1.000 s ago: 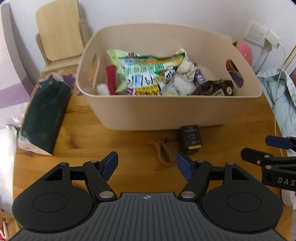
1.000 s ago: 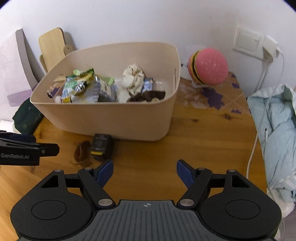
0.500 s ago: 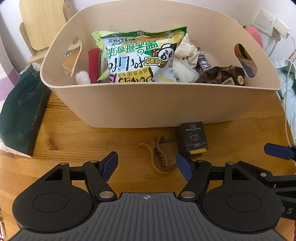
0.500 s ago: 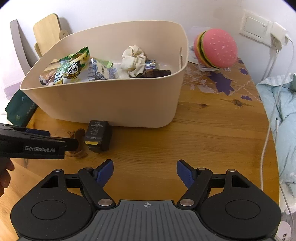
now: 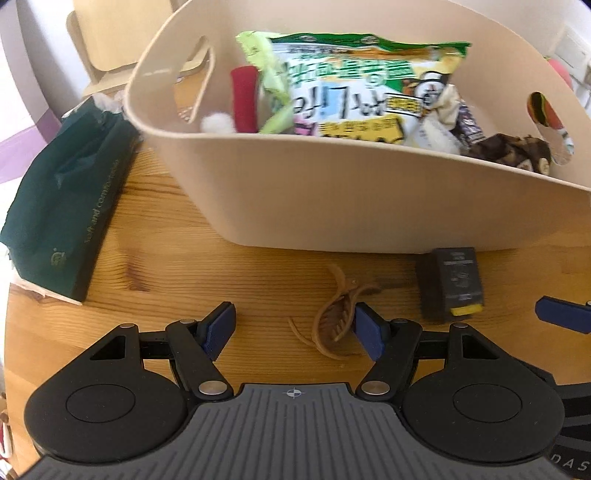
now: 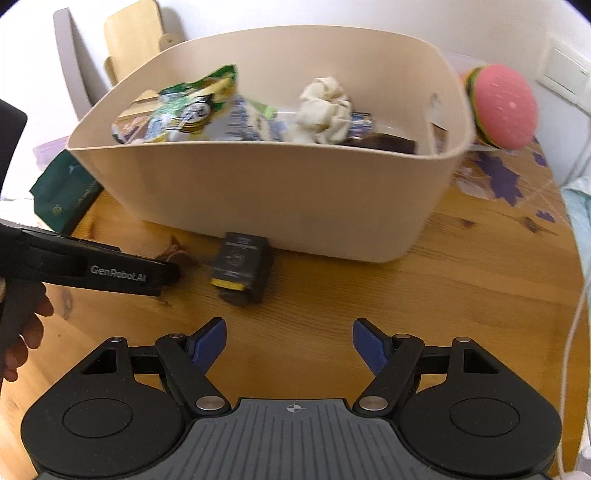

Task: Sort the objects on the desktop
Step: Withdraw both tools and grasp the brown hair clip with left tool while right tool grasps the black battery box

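Note:
A beige bin (image 5: 332, 192) on the wooden table (image 5: 155, 258) holds snack bags, a cloth scrunchie and other small items; it also shows in the right wrist view (image 6: 280, 199). In front of it lie a brown hair claw clip (image 5: 334, 317) and a small black box with a yellow end (image 5: 452, 282), which also shows in the right wrist view (image 6: 240, 266). My left gripper (image 5: 293, 328) is open, low over the table, its right fingertip touching the clip. My right gripper (image 6: 288, 345) is open and empty, just short of the black box.
A dark green tissue pack (image 5: 62, 206) lies left of the bin. A pink burger-shaped toy (image 6: 502, 107) stands right of the bin. A wall socket and white cable (image 6: 576, 314) are at the right table edge. A wooden board (image 6: 133, 33) leans behind.
Both grippers have moved forward and down toward the bin. The left gripper has come up to the hair clip; the right has neared the black box. Both stayed open.

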Demonstrator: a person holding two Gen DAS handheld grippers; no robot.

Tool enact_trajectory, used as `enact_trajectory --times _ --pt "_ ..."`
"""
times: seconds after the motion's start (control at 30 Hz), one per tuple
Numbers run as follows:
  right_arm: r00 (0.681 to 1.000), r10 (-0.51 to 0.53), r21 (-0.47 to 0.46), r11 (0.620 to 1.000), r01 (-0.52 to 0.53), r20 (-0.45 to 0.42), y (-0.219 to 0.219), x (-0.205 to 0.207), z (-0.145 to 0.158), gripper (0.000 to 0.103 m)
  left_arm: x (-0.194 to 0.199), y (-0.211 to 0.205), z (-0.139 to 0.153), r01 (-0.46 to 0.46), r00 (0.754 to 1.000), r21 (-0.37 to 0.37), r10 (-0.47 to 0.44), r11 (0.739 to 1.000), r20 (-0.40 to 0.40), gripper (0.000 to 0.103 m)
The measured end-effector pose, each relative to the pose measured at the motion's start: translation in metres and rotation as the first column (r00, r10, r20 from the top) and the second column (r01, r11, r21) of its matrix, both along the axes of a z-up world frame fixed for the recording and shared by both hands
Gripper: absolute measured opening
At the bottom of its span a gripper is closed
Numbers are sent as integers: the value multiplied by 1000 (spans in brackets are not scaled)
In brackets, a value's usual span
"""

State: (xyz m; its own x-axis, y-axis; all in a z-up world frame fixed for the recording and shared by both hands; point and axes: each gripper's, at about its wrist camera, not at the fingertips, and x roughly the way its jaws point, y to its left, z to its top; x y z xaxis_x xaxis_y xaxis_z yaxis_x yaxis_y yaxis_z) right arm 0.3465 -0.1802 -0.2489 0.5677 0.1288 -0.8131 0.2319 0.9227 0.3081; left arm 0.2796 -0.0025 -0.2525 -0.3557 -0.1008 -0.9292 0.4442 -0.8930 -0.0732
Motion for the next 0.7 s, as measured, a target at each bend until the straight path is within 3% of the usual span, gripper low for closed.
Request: enact_trajectory --times 0.43,0.63,0.7 --pt "1000 7 -16 1000 -6 26 15 33 -3 73 -7 -2 -3 109 994 -36 -110 993 -26 71" --pt "1000 -17 -14 1000 17 21 17 37 -10 55 -10 6 0 121 991 -34 -122 992 -48 55" --pt "1000 -14 -22 1000 14 26 19 36 -10 36 -9 8 1 126 990 -35 -127 991 -53 44"
